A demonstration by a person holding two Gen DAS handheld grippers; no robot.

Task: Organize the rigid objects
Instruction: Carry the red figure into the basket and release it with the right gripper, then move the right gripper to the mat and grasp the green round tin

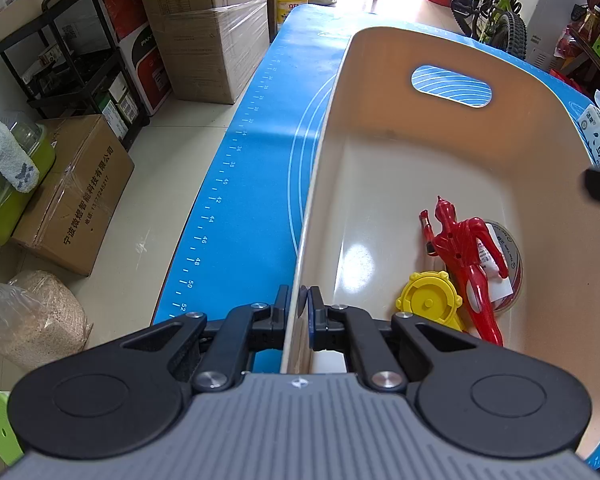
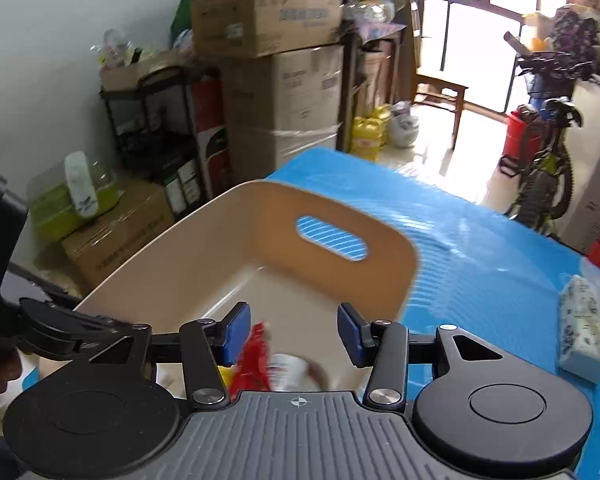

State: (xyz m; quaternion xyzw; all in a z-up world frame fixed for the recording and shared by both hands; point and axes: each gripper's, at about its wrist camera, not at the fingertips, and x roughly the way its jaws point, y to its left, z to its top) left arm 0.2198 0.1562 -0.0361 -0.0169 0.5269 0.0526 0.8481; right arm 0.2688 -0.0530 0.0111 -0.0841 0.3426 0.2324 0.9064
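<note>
A beige bin (image 1: pixel 380 92) with a handle slot stands on the blue mat (image 1: pixel 260 152). In it lie a red toy figure (image 1: pixel 464 248), a yellow round toy (image 1: pixel 428 300) and a roll of tape (image 1: pixel 508 256). My left gripper (image 1: pixel 300 304) is shut on the bin's near left wall. In the right wrist view the bin (image 2: pixel 228 248) is below my right gripper (image 2: pixel 294 332), which is open and empty above the red figure (image 2: pixel 256 356) and the tape roll (image 2: pixel 300 372). The left gripper's body shows at that view's left edge.
A tissue pack (image 2: pixel 584 328) lies on the mat (image 2: pixel 480 264) right of the bin. Cardboard boxes (image 1: pixel 204 28), a black shelf (image 1: pixel 72 52) and a green container (image 1: pixel 8 176) stand on the floor to the left. A bicycle (image 1: pixel 492 8) stands beyond the table.
</note>
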